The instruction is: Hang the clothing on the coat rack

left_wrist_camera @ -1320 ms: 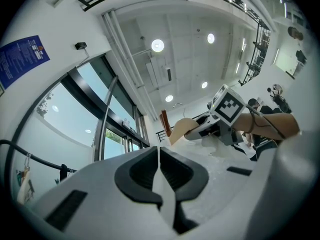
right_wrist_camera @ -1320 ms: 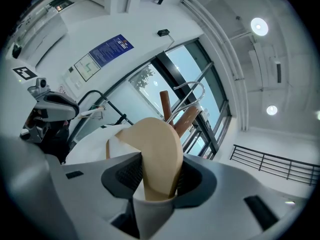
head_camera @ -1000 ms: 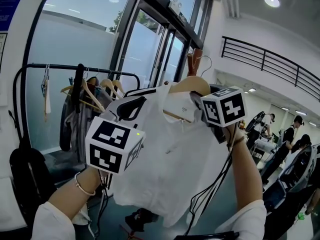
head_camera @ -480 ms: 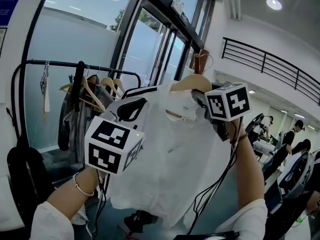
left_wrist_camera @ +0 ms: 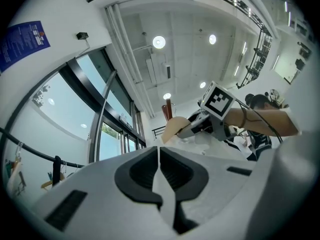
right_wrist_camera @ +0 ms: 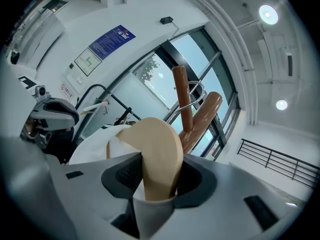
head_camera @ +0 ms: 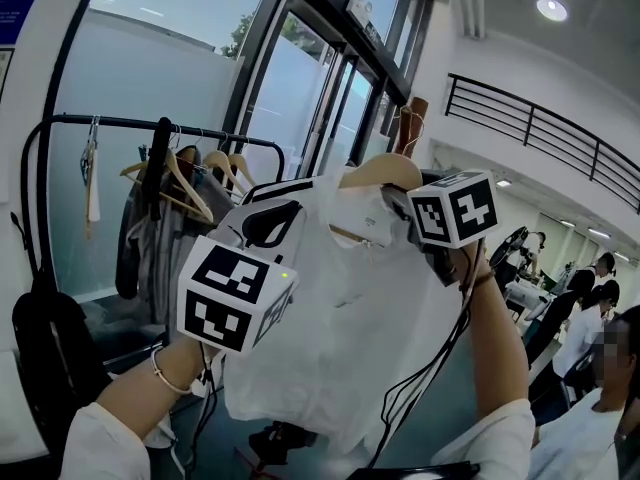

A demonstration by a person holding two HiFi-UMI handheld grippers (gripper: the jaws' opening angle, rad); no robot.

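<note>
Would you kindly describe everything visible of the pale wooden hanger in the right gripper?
The hanger is pale, smooth wood with a broad rounded shoulder. The right gripper is clamped on that shoulder end, holding it raised. The white shirt is draped over it and hangs below. A thin wire hook shows above it.

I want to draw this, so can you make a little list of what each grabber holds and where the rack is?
left gripper: shut on a fold of the white shirt
right gripper: shut on one end of the wooden hanger
white shirt: on the hanger, held up
black clothes rail: at left, carrying other hangers
</note>
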